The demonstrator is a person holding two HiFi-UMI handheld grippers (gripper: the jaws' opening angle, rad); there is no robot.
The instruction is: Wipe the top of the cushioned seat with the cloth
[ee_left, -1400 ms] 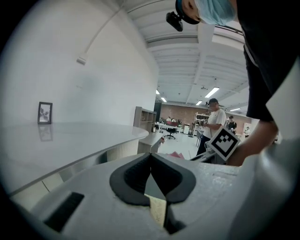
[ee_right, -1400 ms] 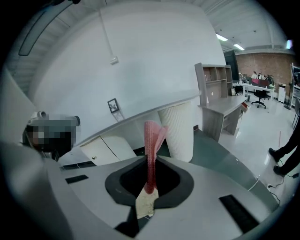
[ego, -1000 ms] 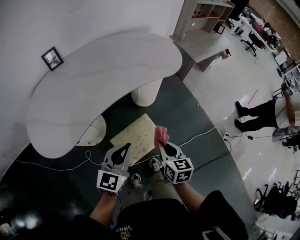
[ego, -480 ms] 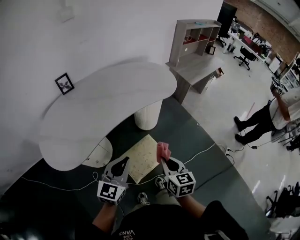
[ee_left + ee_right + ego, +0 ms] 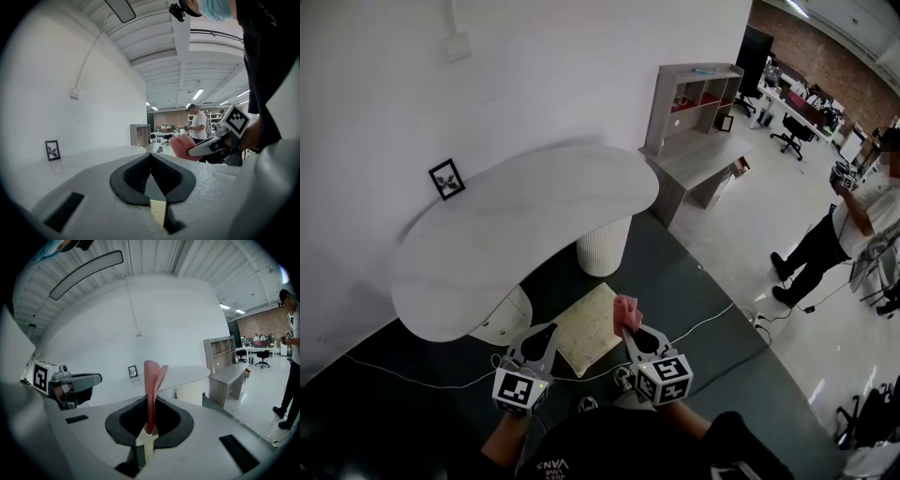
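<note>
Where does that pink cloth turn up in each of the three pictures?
Head view: pink cloth low centre, pinched by the right gripper.
Left gripper view: pink cloth right of centre, held by the right gripper.
Right gripper view: pink cloth dead centre, upright between the jaws.
Shared landmark: the small framed picture, seen in all three.

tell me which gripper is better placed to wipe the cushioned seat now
Probably right. The right gripper is shut on the pink cloth, beside the cushioned seat; the left gripper is shut on nothing.
</note>
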